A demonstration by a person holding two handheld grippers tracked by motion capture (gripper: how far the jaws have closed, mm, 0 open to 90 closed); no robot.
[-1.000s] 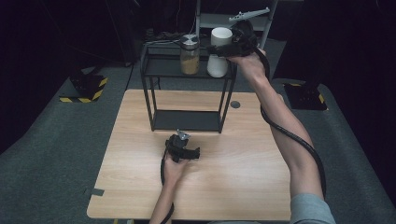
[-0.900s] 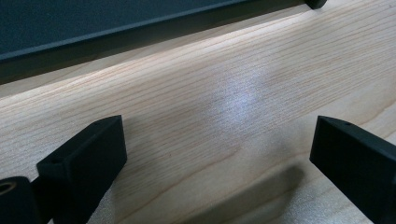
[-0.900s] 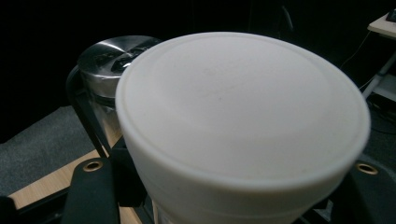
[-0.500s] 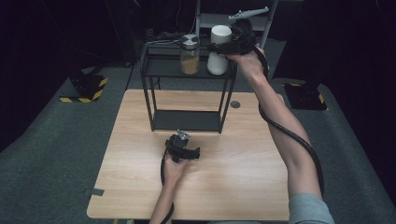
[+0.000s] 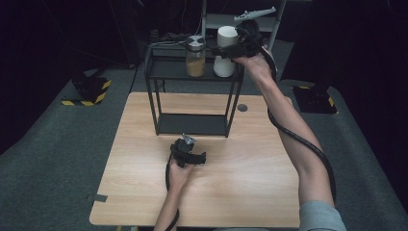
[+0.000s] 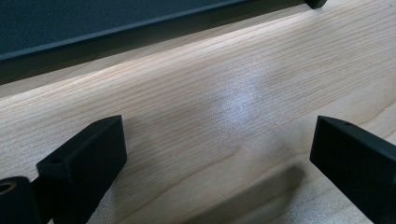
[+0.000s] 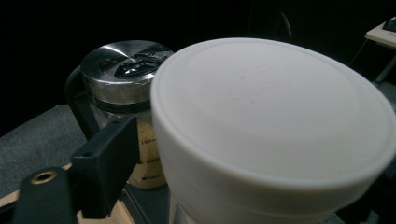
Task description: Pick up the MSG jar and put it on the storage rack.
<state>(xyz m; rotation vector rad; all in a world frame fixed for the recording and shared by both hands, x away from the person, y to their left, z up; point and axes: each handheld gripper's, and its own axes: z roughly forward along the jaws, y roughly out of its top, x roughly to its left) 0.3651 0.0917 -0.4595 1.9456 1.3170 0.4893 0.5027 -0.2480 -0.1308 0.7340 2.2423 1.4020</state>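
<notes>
White jar [image 5: 225,50] on the shelf [image 5: 168,70] sits between the right tool's [image 5: 226,49] just-opening jaws; a sideways nudge could topple it.

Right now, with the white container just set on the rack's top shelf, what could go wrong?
1. The right gripper has just been opening with the white container between its jaws; the left jaw sits close, so pulling back crooked may drag or tip it.
2. The glass jar stands right beside it; a nudge could knock it.
3. Both stand on the rack top shelf, so a tip likely means a fall.
</notes>
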